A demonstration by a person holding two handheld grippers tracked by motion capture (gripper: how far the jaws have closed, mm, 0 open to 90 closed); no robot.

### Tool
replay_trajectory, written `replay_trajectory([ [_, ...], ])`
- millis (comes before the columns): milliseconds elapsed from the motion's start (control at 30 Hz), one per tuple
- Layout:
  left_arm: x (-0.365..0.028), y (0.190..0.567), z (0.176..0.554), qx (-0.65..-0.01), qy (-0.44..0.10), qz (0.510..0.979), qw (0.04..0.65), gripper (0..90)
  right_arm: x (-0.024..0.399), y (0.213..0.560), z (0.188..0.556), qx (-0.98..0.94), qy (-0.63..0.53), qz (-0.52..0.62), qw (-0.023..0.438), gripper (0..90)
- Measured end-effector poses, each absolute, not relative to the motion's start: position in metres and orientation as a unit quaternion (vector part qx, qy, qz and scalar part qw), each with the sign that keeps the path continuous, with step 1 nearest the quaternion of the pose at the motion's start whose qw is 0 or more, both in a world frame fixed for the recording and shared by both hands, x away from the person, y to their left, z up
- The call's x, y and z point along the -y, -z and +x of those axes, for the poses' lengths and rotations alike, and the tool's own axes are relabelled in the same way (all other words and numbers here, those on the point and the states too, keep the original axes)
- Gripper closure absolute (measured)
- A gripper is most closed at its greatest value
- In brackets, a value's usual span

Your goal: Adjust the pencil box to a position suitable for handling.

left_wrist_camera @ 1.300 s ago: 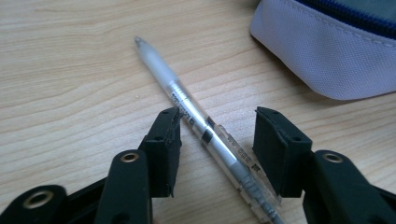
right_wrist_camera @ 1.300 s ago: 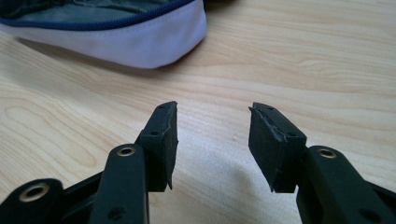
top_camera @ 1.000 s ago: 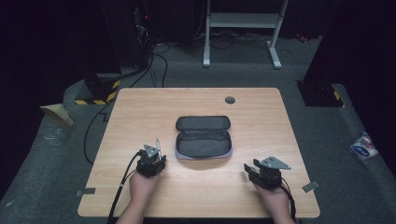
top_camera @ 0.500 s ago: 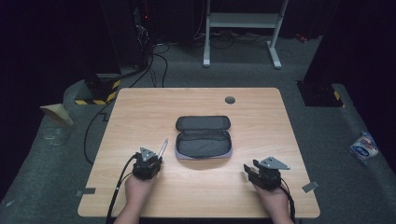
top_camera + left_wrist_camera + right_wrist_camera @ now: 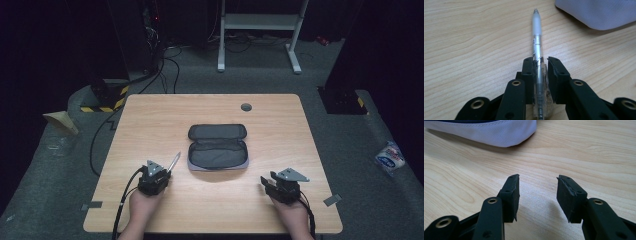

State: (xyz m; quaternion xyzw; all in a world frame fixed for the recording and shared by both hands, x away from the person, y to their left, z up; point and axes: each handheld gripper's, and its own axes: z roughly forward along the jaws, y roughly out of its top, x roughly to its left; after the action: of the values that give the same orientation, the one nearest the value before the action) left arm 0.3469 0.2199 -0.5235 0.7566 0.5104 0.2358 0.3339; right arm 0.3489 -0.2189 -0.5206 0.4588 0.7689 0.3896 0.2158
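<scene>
High view: I sit at the near edge of the wooden table with a gripper in each hand. My left gripper rests at the near left of the table and grips a pen, which sticks out from the jaws toward the far right, its tip pointing at the pencil case. The case lies open in the middle of the table, its lid half on the far side and its mesh-lined half nearer to me. The pen's tip is near the case's left near corner but does not touch it.

In the left gripper view the jaws have just been closing and now press on the pen from both sides, clamping the clear barrel close to its clip end. The frosted grip section and the tip reach out beyond the jaws over the bare wood, and the pale outer edge of the pencil case lies at the far right.

My right gripper sits at the near right of the table, well apart from the case. In the right gripper view its jaws stand apart with nothing between them, only wood below, and the pale rim of the pencil case lies farther off to the left.
</scene>
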Motion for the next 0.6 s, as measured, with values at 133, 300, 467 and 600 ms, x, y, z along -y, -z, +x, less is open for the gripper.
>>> replay_trajectory([
  [133, -0.223, 0.523, 0.343, -0.504, -0.236, 0.761, 0.333, 75.7, 0.218, 0.521, 0.349, -0.772, -0.386, 0.456, 0.217, 52.9],
  [300, -0.226, 0.523, 0.338, -0.496, -0.239, 0.766, 0.331, 75.7, 0.217, 0.521, 0.349, -0.771, -0.385, 0.458, 0.215, 53.0],
  [467, -0.227, 0.525, 0.335, -0.495, -0.242, 0.764, 0.336, 75.3, 0.216, 0.521, 0.349, -0.773, -0.382, 0.458, 0.216, 53.1],
  [600, -0.228, 0.526, 0.334, -0.489, -0.247, 0.764, 0.341, 75.3, 0.217, 0.521, 0.349, -0.773, -0.383, 0.458, 0.214, 53.1],
])
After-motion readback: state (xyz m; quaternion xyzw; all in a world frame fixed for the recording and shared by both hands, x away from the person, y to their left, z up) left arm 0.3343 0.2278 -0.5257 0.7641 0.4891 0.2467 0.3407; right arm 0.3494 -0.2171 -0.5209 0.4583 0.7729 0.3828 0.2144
